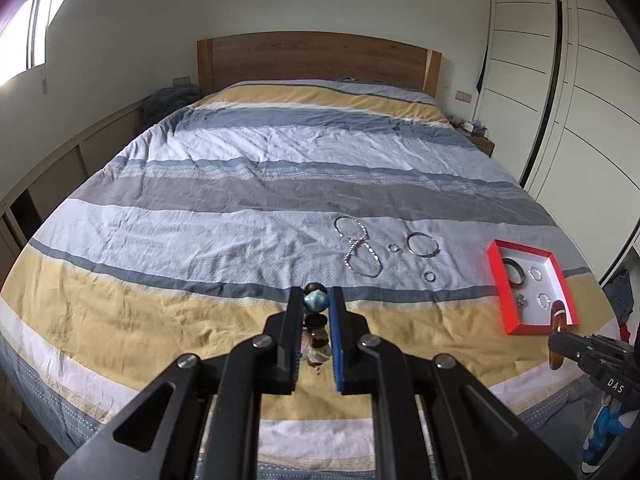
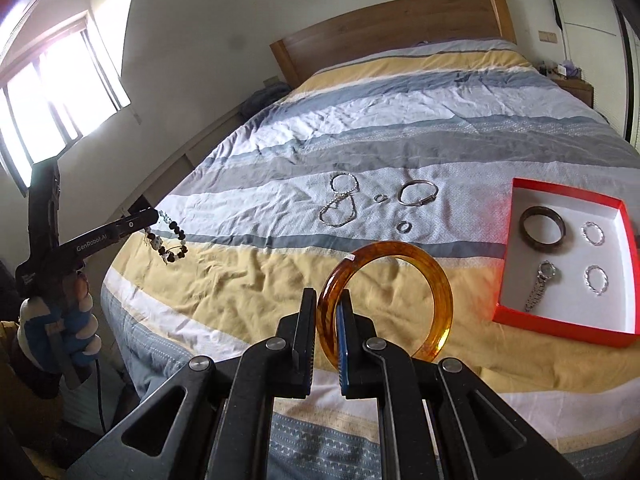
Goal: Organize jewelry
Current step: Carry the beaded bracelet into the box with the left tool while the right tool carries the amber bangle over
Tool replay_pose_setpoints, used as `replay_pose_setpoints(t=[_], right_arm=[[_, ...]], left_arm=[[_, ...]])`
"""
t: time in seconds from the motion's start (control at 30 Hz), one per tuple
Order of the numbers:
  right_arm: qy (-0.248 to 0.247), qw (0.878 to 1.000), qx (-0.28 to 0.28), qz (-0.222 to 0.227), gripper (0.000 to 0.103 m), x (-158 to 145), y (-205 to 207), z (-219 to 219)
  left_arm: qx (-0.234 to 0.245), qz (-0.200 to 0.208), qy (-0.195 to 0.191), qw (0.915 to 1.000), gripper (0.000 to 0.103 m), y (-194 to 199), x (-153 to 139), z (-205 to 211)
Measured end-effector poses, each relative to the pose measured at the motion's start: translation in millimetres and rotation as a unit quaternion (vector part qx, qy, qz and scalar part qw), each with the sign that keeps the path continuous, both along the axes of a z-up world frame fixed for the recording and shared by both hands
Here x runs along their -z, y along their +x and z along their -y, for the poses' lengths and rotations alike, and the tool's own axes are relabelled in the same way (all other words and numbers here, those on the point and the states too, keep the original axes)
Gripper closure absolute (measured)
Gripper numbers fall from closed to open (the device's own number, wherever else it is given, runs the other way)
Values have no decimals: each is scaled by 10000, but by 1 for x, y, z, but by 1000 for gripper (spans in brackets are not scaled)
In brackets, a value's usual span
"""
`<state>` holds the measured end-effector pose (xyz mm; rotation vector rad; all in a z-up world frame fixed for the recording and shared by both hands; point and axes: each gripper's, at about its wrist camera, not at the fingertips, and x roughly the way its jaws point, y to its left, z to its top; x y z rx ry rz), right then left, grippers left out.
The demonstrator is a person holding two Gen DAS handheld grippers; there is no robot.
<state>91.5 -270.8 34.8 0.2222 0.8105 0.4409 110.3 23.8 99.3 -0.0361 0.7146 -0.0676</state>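
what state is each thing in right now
left claw: shut on beaded bracelet, which dangles
right claw: shut on amber bangle, held above bed
red box: open, holds dark bangle, watch, two silver rings
silver bangle: loose on bedspread

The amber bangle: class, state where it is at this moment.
In the right wrist view the amber bangle is clamped in the right gripper, raised above the yellow stripe of the bedspread, left of the red box.
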Motion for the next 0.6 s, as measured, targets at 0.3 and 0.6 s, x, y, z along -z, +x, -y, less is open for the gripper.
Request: replay_pose_setpoints(t=[0.3, 0.6], right_arm=[[-118, 9994, 272, 191, 94, -15, -35, 56], [-387, 9966, 729, 82, 94, -3, -29, 128]], left_arm=[[516, 87, -100, 9986, 92, -10, -18, 70], [1283, -239, -40, 9914, 92, 15, -2, 160]])
